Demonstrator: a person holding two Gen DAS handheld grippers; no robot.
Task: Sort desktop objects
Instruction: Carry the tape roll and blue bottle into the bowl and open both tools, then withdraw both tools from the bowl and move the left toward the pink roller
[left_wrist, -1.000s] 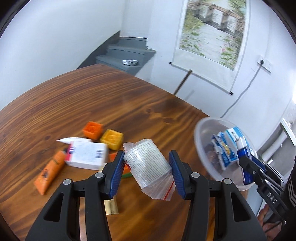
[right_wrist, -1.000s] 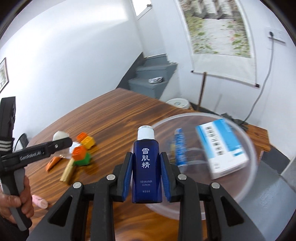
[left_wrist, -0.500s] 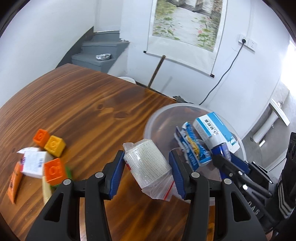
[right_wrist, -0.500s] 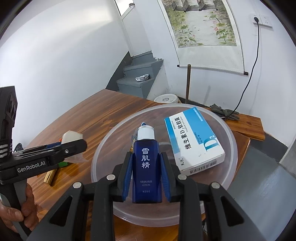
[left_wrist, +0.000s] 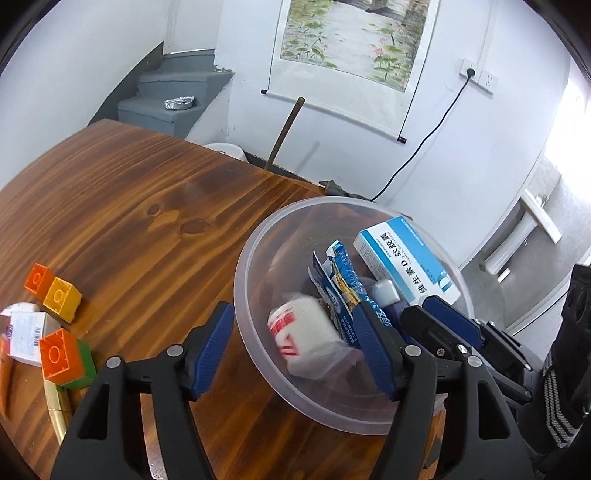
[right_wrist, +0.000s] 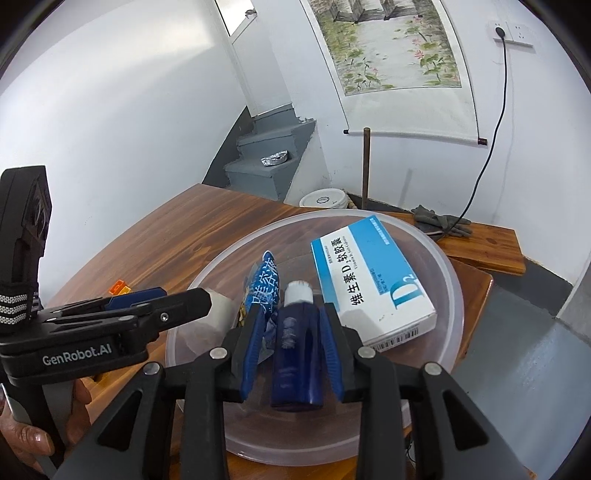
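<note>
My wooden table (left_wrist: 155, 206) carries a clear plastic bowl (left_wrist: 251, 258) at its right end. At my left lie orange (left_wrist: 36, 277), yellow (left_wrist: 62, 299) and orange-on-green (left_wrist: 59, 356) blocks, a white box (left_wrist: 27, 330) and a gold tube (left_wrist: 55, 406).

Home interior: wooden table (left_wrist: 140, 206), grey stairs (left_wrist: 173, 99), scroll painting (left_wrist: 354, 40).
</note>
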